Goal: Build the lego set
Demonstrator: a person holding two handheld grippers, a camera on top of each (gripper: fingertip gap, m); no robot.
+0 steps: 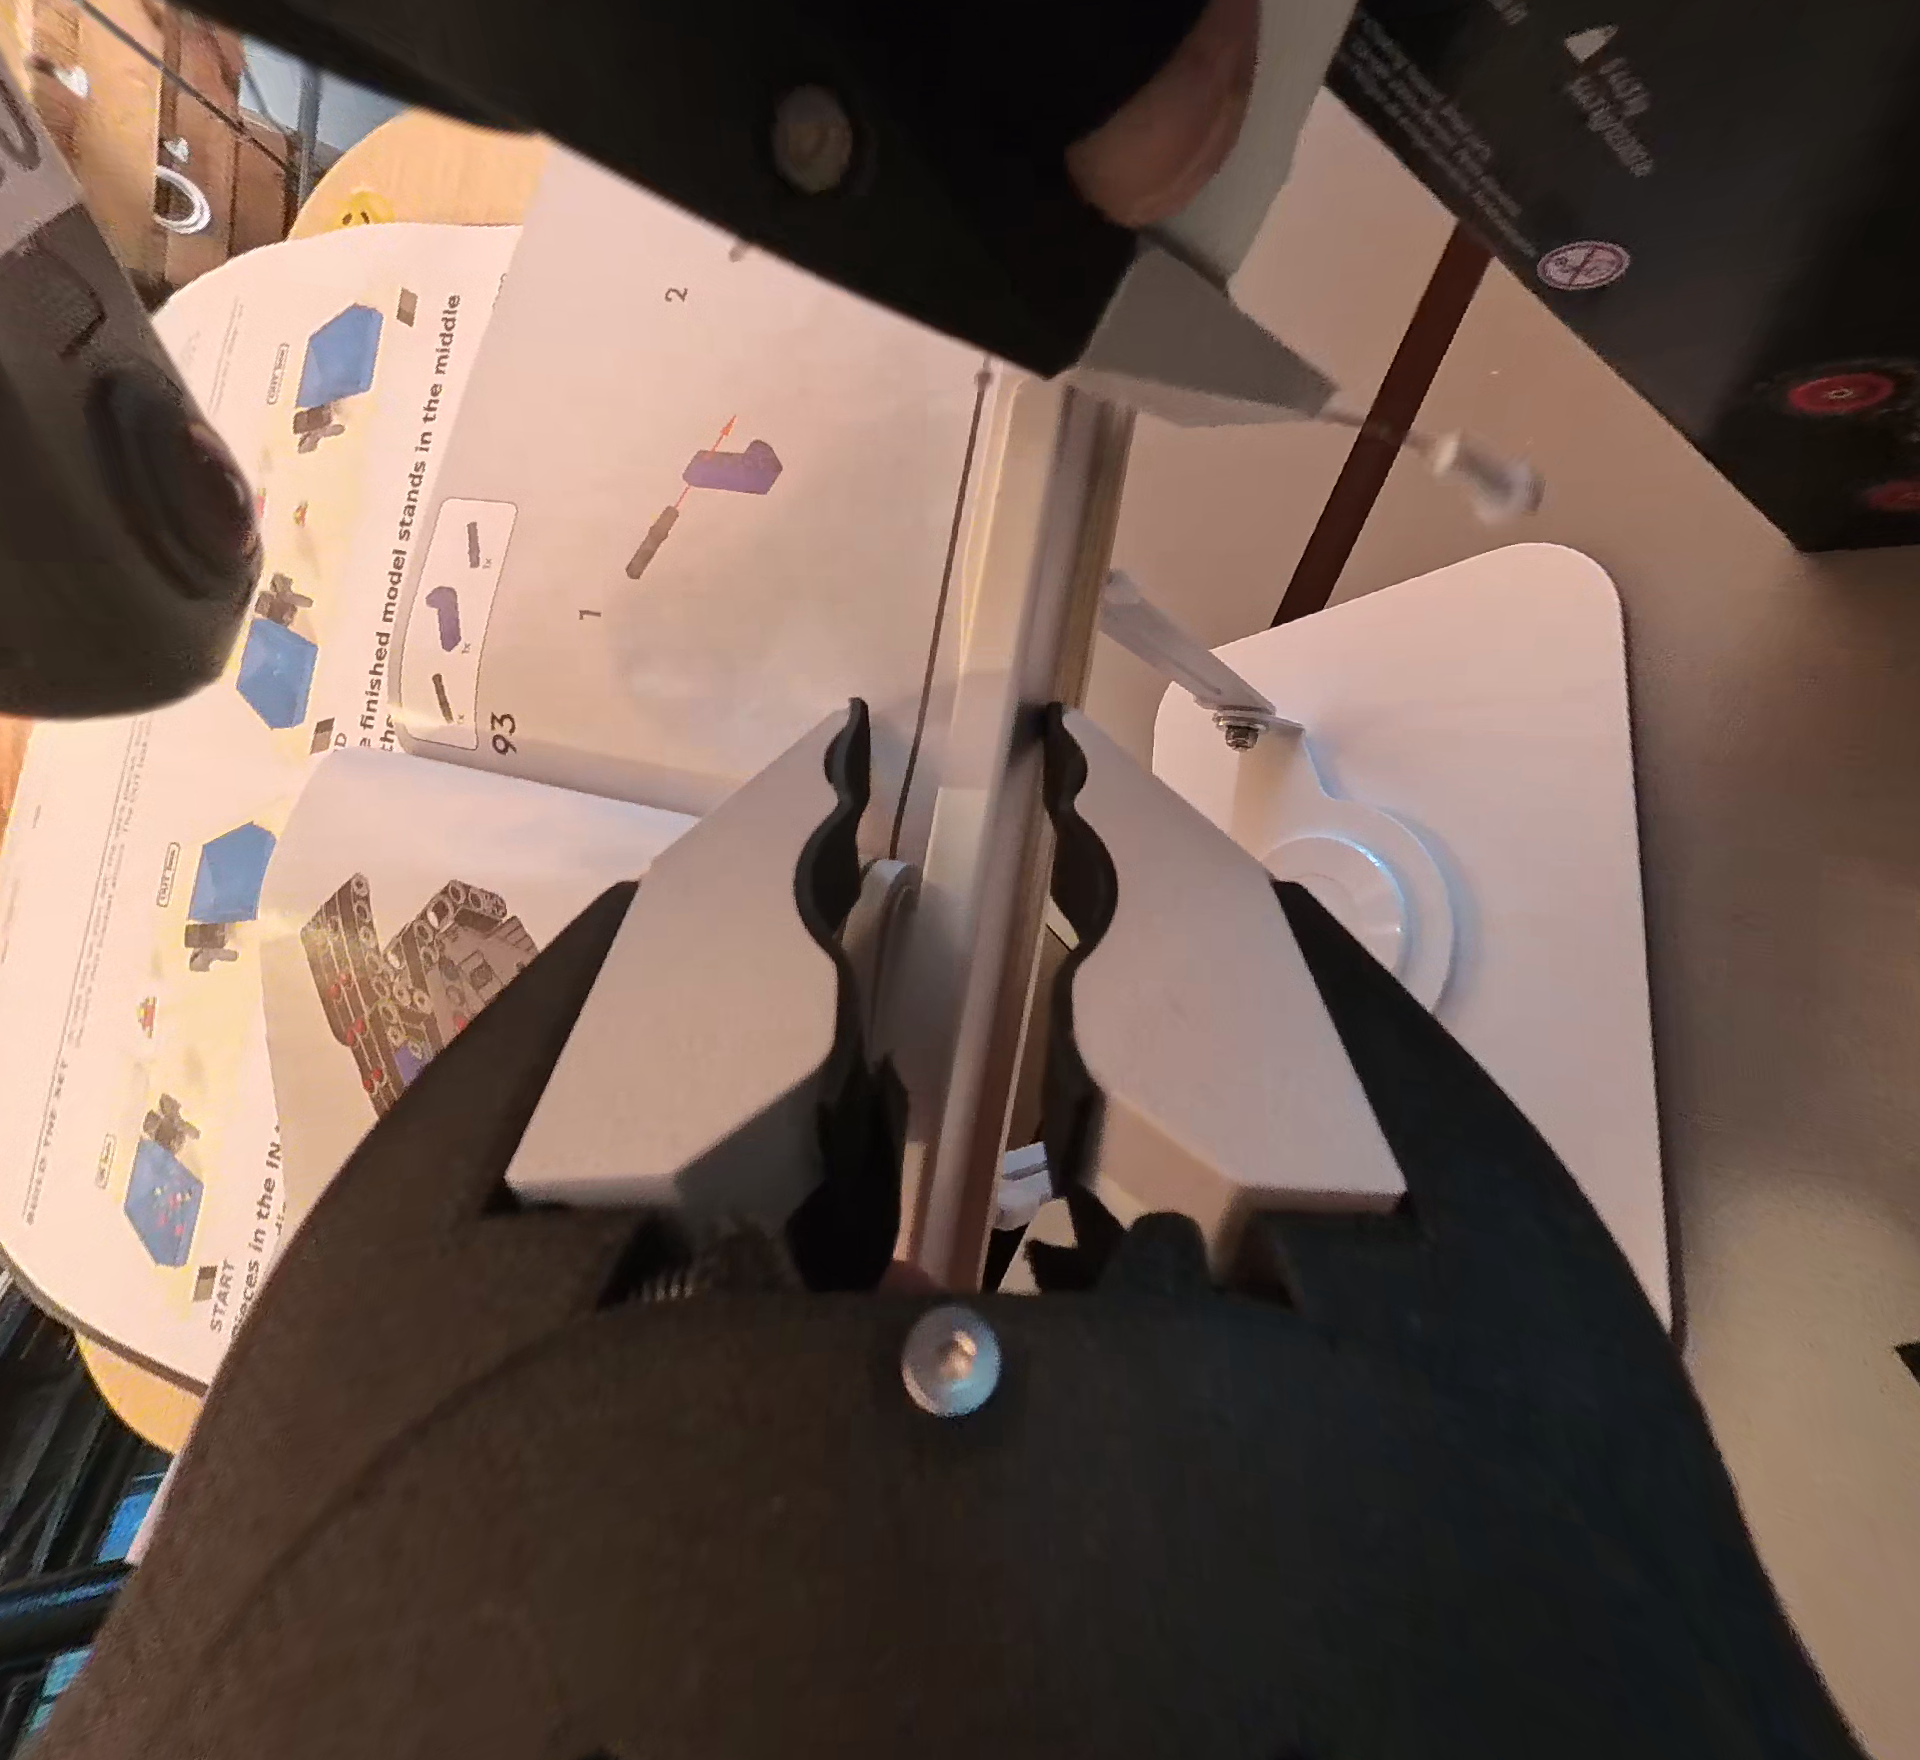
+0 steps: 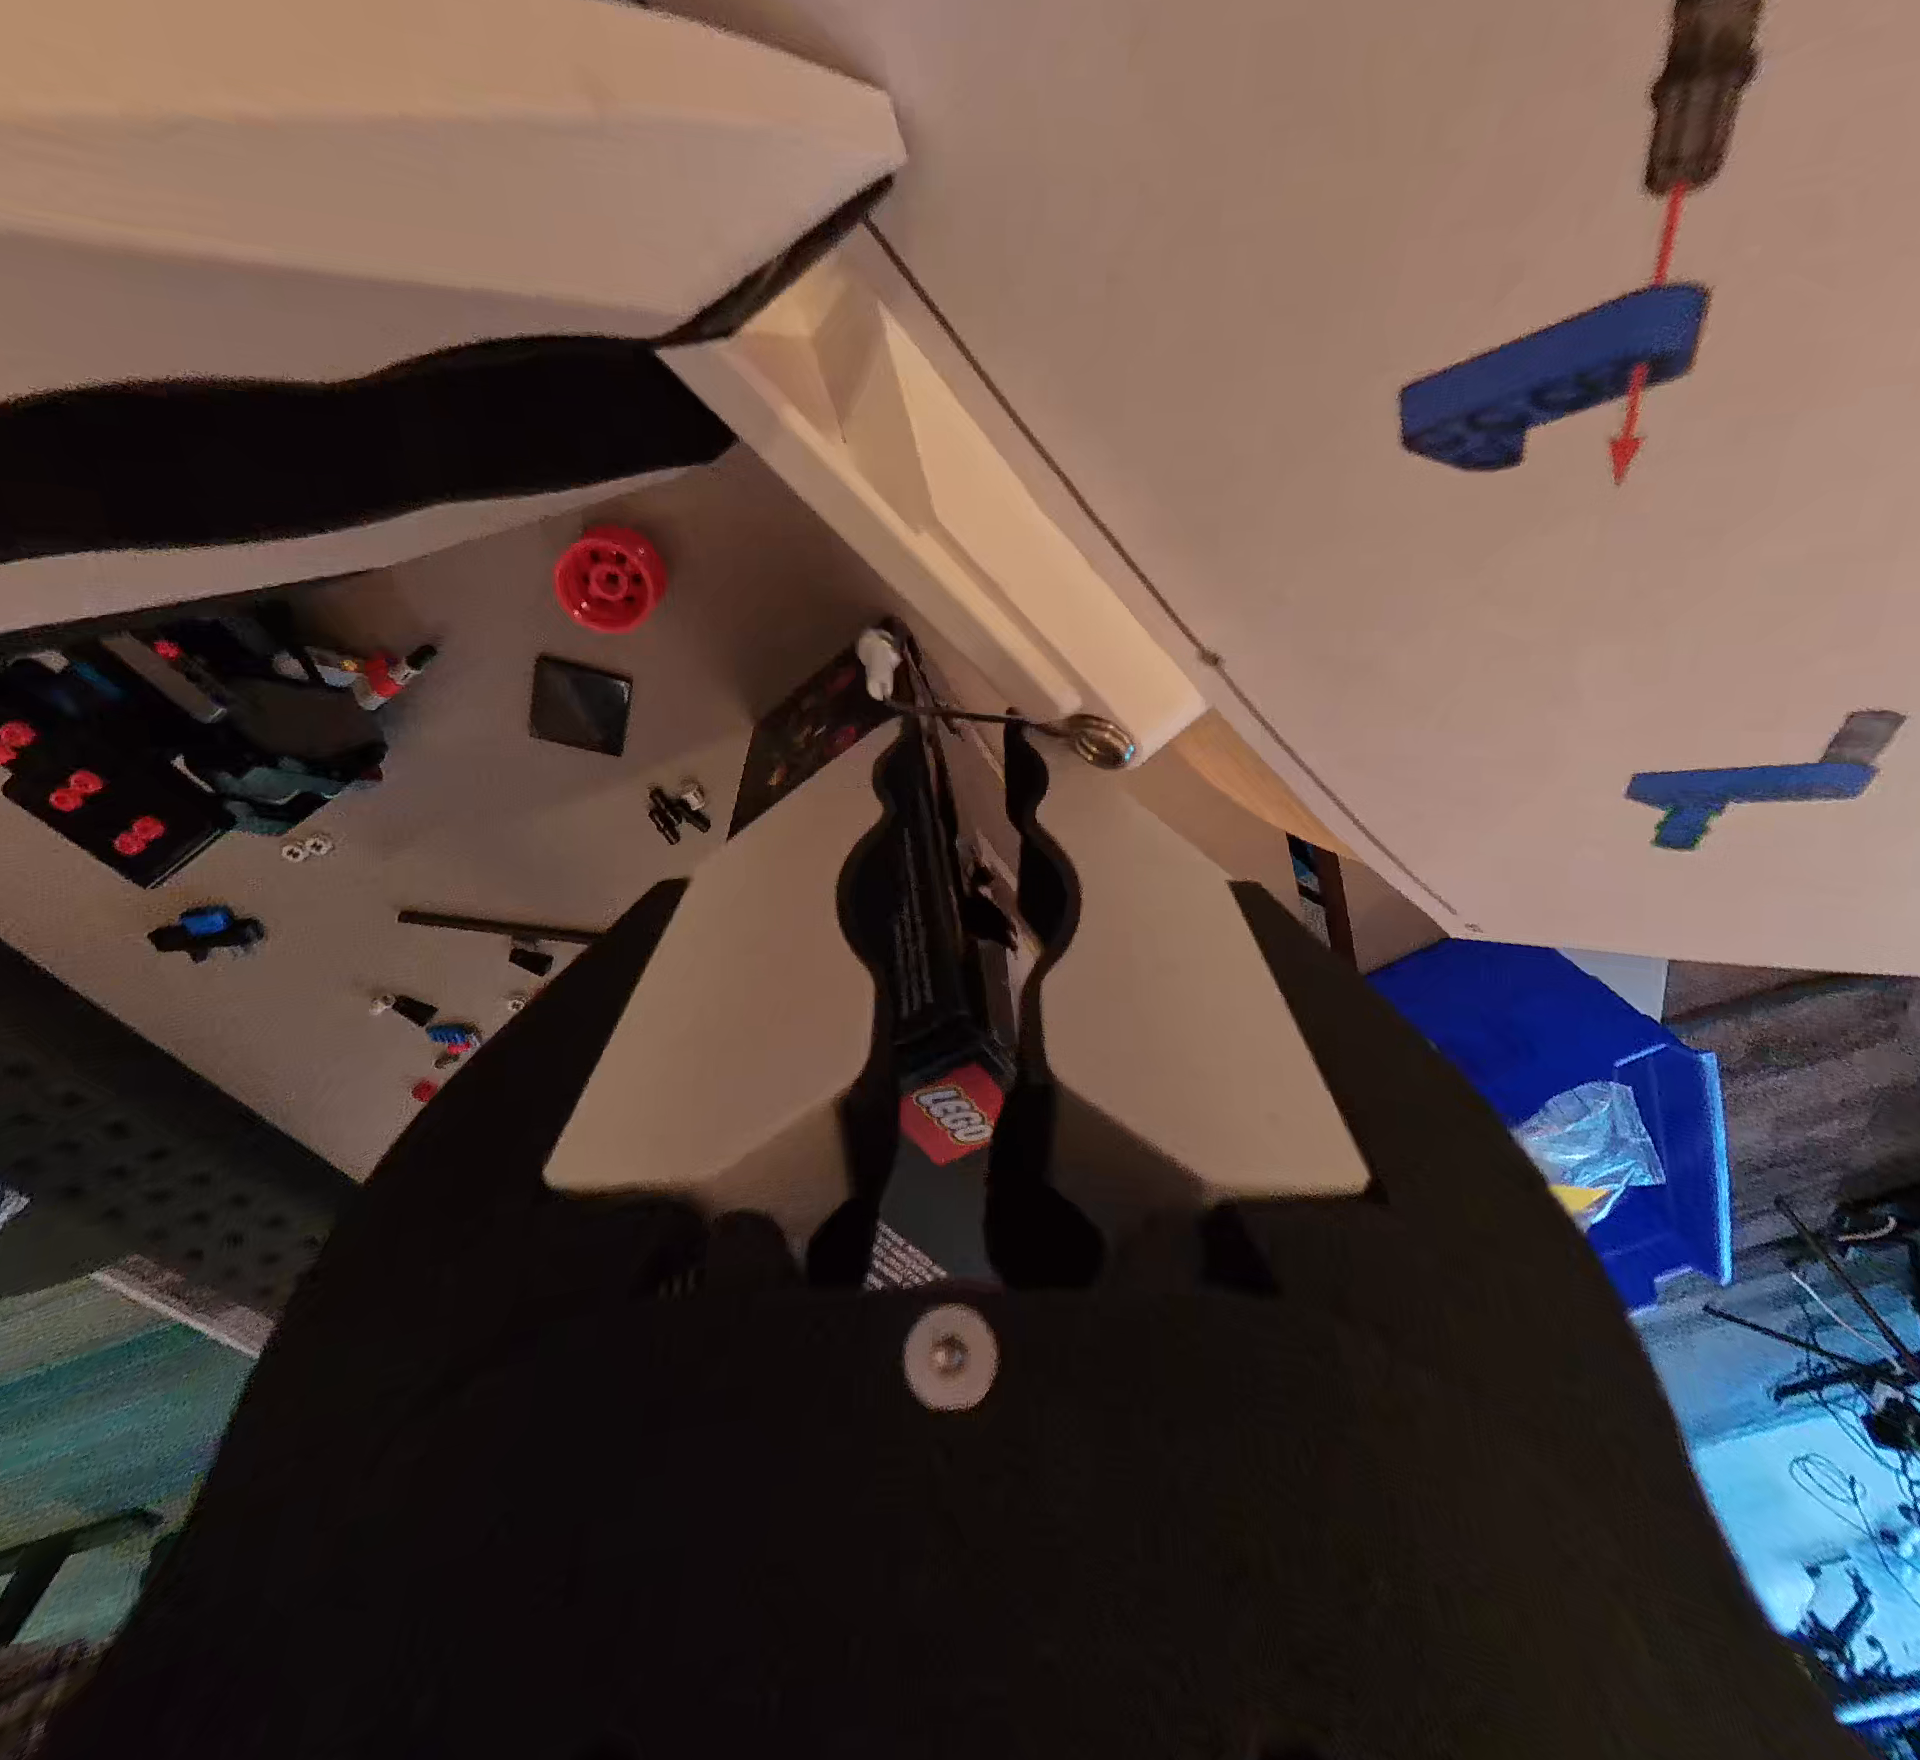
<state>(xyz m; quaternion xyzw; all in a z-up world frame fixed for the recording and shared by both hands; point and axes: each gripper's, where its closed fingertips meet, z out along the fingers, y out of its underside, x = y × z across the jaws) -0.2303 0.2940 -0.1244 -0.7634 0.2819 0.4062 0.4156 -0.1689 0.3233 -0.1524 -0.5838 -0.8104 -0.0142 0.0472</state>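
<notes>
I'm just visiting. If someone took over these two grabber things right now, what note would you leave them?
Left gripper: jaws straddle the edge of the booklet stand; whether it grips is unclear.
Right gripper: slightly open, empty, close to the open instruction booklet.
Part-built black model, red wheel and small loose pieces lie on the table.
Done: part of the model.
Left: wheel unmounted, loose pieces unused; probably the open page's step next.
</notes>
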